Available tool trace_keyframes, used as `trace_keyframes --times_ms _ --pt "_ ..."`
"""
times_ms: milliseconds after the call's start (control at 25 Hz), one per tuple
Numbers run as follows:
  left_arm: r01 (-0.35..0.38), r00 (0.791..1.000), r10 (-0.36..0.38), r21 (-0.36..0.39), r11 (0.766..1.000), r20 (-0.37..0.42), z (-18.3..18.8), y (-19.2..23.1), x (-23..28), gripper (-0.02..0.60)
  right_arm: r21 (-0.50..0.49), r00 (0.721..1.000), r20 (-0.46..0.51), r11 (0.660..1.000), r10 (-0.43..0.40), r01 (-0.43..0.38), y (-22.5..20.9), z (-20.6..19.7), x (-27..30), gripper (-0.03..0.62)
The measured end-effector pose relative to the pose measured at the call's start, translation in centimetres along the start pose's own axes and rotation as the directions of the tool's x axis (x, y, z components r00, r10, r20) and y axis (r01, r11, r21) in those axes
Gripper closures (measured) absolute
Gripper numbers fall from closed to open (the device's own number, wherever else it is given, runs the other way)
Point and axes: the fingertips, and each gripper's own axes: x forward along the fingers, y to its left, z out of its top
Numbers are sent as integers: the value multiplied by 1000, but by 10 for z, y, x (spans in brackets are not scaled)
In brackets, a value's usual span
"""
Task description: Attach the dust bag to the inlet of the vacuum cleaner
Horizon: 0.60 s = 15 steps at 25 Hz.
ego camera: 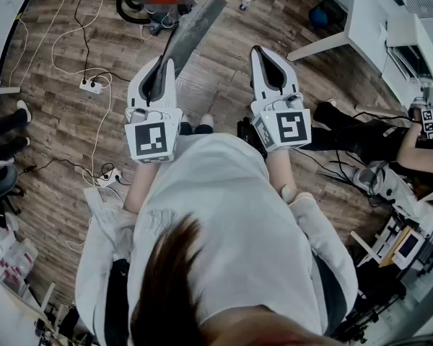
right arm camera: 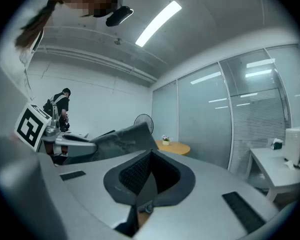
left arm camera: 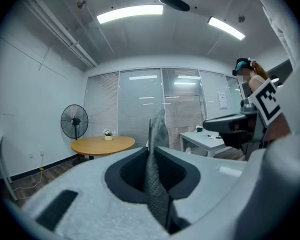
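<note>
In the head view I hold both grippers level in front of my body. My left gripper [ego camera: 161, 68] is shut on a flat grey dust bag [ego camera: 195, 26], which sticks out ahead of the jaws and slants up to the right. In the left gripper view the bag [left arm camera: 156, 184] stands on edge, pinched between the jaws of the left gripper [left arm camera: 151, 151]. My right gripper [ego camera: 260, 52] is shut with nothing in it, and its jaws [right arm camera: 151, 154] meet on empty air. A dark machine with a hose [ego camera: 133, 7] sits on the floor far ahead, partly hidden by a mosaic patch.
White cables and power strips [ego camera: 92, 85] lie across the wooden floor on the left. A white desk [ego camera: 368, 20] stands at the upper right, with a seated person's legs [ego camera: 375, 139] below it. A round wooden table [left arm camera: 102, 145] and a standing fan [left arm camera: 73, 121] are ahead.
</note>
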Motion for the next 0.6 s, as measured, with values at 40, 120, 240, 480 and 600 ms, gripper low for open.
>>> trace_keyframes --times_ms 40,120,240,480,600 --pt "2 1000 -2 0 1000 2 -2 -1 -1 540 33 1000 -20 999 3 -2 7 -13 0 592" --pt "8 1000 -8 1 1000 1 -7 -2 -3 540 92 998 -58 996 10 -5 19 -37 0 592" --pt "18 1000 -18 8 1000 -18 -17 -5 -3 540 142 995 -96 990 23 -9 30 -58 2 592" --pt "33 998 -32 17 999 -55 -30 -9 -7 540 142 995 -101 990 23 -8 33 -62 1 592" --pt "36 998 -35 20 999 -61 -32 -10 -11 540 128 995 -91 992 28 -16 36 -60 -1 592"
